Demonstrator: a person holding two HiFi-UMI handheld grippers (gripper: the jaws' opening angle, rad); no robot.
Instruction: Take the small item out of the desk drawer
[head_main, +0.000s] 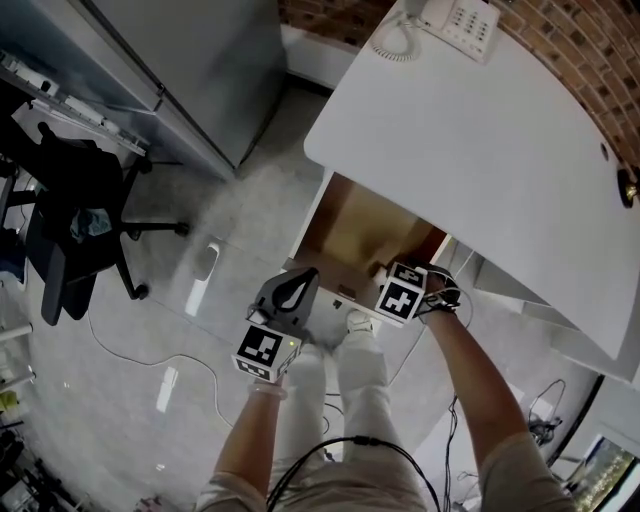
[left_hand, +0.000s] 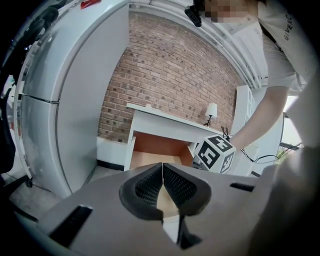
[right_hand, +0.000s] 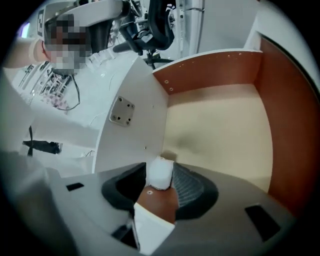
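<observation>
Indoors: white desk (head_main: 480, 150), drawer (head_main: 360, 235) open, brick wall (head_main: 570, 50), grey floor (head_main: 230, 250).

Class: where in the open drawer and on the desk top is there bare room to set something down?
Free: the drawer's tan floor between its brown walls, and the white desk top short of the phone. Crowded: the corner by the white front panel, where the right gripper straddles the small white item.

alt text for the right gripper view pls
A small white item sits between the open jaws of the right hand-held gripper, which reaches down into an open drawer with a pale floor and reddish-brown walls.
</observation>
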